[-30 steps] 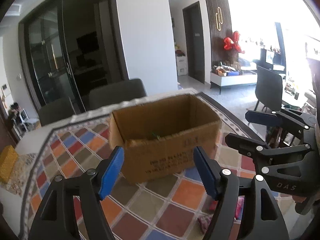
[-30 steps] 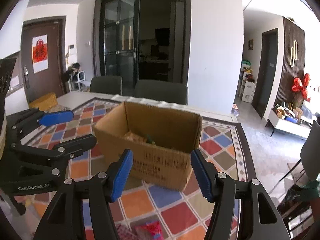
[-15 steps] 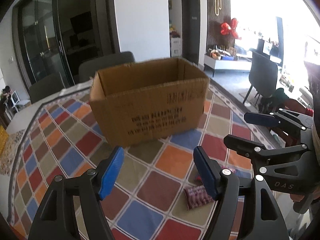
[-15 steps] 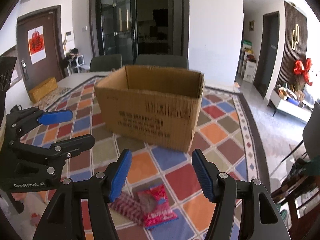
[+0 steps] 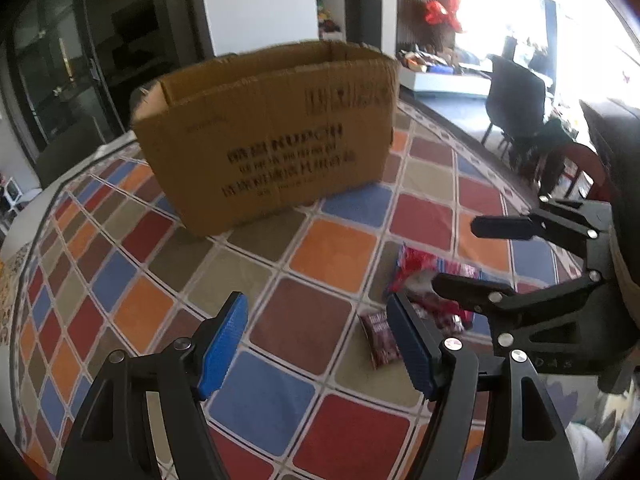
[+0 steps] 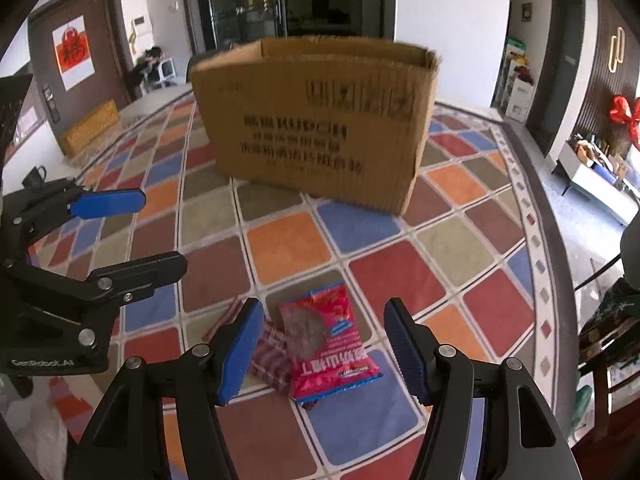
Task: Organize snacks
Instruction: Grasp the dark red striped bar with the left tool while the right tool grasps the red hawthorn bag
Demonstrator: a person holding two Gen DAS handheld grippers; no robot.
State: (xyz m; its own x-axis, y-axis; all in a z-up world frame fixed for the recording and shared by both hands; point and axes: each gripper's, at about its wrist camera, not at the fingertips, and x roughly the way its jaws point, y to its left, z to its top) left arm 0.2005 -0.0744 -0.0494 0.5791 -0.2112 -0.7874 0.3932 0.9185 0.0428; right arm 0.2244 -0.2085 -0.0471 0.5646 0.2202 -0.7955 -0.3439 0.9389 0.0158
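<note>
Right claw (image 6: 324,346) spread wide, empty, w/ red snack packet (image 6: 326,340) lying on the checked tablecloth (image 6: 400,276) right betw. its fingers; dark striped packet (image 6: 272,354) touching it by the left finger. Left claw (image 5: 318,338) also spread, empty, both packets just off its right finger. Cardboard box (image 6: 320,120) ahead of both claws, open top.

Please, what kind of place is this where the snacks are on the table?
Most likely a home, in an open dining and living area. A dining table with a colourful checked cloth holds a cardboard box, dark dining chairs stand nearby, and an entrance door carries a red decoration.
</note>
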